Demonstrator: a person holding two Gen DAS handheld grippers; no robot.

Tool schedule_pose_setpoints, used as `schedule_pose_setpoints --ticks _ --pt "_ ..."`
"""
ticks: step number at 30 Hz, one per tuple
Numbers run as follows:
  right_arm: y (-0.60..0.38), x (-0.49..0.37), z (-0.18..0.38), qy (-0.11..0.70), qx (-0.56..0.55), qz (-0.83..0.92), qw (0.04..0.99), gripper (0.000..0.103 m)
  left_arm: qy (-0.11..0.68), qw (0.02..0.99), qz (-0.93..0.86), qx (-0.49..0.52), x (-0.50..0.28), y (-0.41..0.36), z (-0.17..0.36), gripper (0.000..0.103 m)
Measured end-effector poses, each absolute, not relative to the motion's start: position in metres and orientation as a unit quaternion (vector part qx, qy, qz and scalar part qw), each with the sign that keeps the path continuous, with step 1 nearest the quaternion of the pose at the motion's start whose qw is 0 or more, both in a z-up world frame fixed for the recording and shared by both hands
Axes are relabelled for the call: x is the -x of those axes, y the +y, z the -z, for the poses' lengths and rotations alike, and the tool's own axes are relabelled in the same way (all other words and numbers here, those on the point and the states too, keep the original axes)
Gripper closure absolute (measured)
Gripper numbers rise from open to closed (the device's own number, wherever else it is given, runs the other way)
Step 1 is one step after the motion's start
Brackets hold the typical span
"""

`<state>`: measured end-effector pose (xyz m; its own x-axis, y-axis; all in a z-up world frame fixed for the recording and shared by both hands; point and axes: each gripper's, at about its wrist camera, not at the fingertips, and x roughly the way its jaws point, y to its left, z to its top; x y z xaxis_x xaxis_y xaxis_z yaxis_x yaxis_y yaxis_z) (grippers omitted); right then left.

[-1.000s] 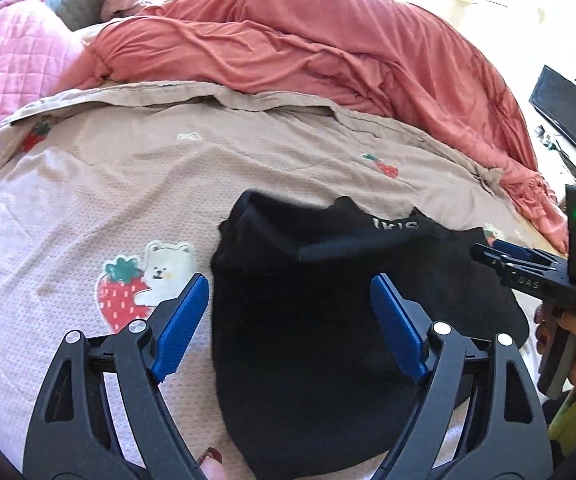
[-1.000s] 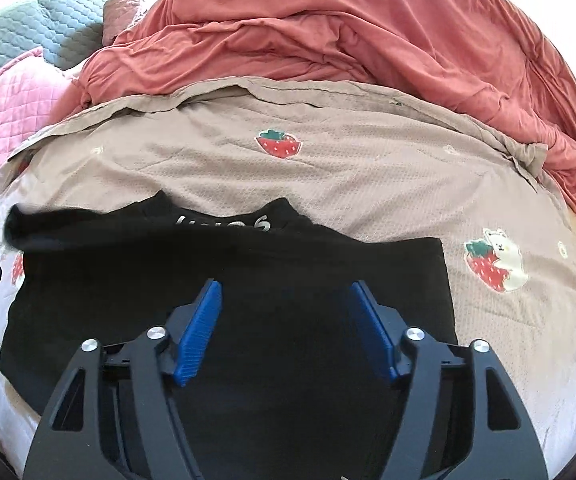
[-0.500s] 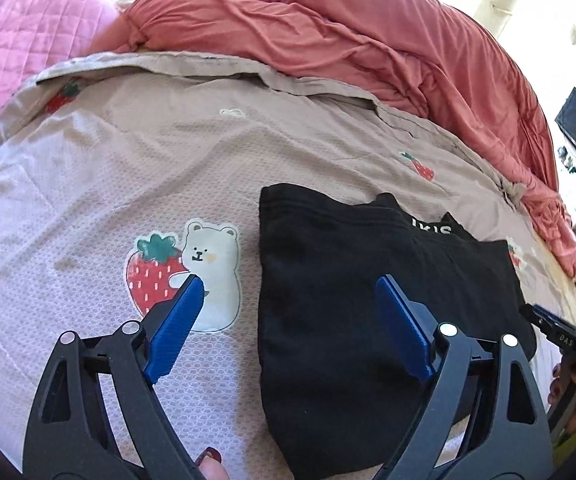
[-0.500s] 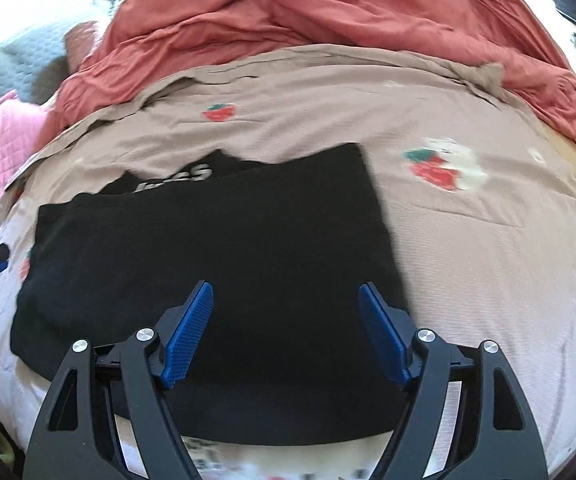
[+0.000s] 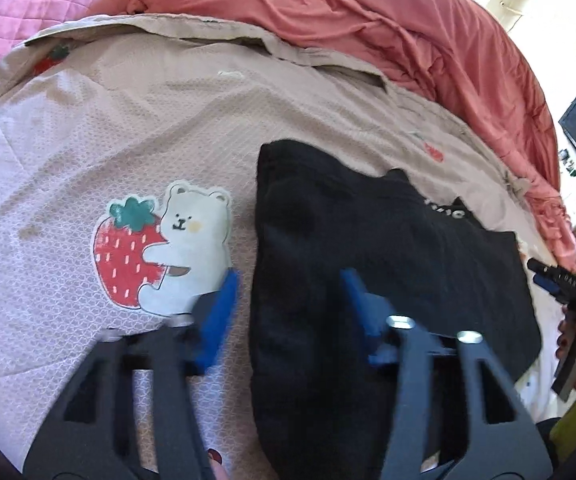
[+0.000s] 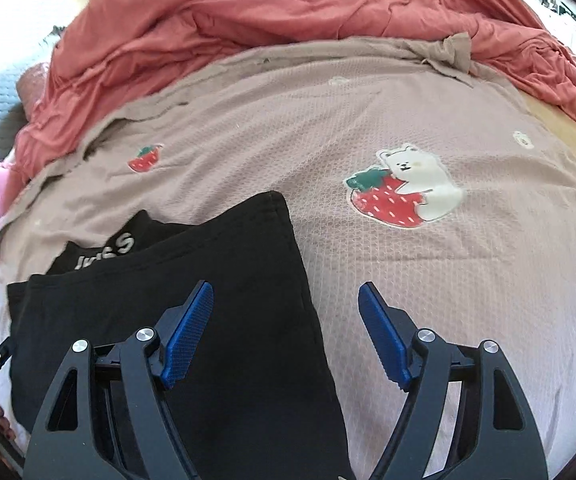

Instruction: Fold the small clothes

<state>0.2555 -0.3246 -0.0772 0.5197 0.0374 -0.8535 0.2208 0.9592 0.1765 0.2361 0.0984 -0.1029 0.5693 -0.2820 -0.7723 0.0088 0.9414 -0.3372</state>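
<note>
A black garment (image 5: 375,264), already doubled over into a rough rectangle, lies flat on the beige bedspread (image 5: 136,128) with its white-lettered neckline peeking out at the far edge, just beside the strawberry-and-bear patch (image 5: 160,252). The left gripper (image 5: 288,300) straddles the garment's left folded edge, one blue pad over the bedspread and the other over the black cloth, and its jaws are closing with that edge between them; the blur keeps me from saying the pads press yet. The right gripper (image 6: 286,336) hangs wide and empty over the opposite edge, one pad above the cloth, the other above bare bedspread. Behind it all a salmon duvet (image 6: 288,4) is heaped up, well apart from the work. The cloth looks like soft, light knit, so I would expect it to sag and slide open if lifted by one layer only. The sensible hold, to my eye, is a pinch through all layers right at each side edge, near the closer corners, both lifted together so the fold stays square.
</note>
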Motion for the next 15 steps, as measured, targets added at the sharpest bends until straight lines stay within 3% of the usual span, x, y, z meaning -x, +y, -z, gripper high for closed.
schedule_pose_setpoints --ticks 3,4,5,7,8,15 --pt "-0.327 -0.266 0.085 0.494 -0.134 0.062 0.857 0.030 0.453 0.874 0.085 0.156 -0.237 0.100 0.104 0.080" --pt "-0.329 -0.269 0.088 0.494 -0.138 0.063 0.856 0.035 0.448 0.877 0.084 0.151 -0.236 0.100 0.101 0.090" --pt "-0.330 -0.271 0.090 0.495 -0.142 0.063 0.855 0.042 0.443 0.881 0.083 0.145 -0.235 0.100 0.099 0.093" --pt "-0.331 -0.273 0.093 0.499 -0.147 0.057 0.852 0.092 0.433 0.887 0.081 0.138 -0.234 0.099 0.093 0.097" --pt "-0.330 -0.272 0.092 0.493 -0.150 0.053 0.855 0.096 0.429 0.889 0.082 0.138 -0.233 0.099 0.091 0.097" --pt "-0.342 -0.257 0.076 0.454 -0.176 0.064 0.871 0.097 0.399 0.903 0.091 0.129 -0.229 0.096 0.075 0.097"
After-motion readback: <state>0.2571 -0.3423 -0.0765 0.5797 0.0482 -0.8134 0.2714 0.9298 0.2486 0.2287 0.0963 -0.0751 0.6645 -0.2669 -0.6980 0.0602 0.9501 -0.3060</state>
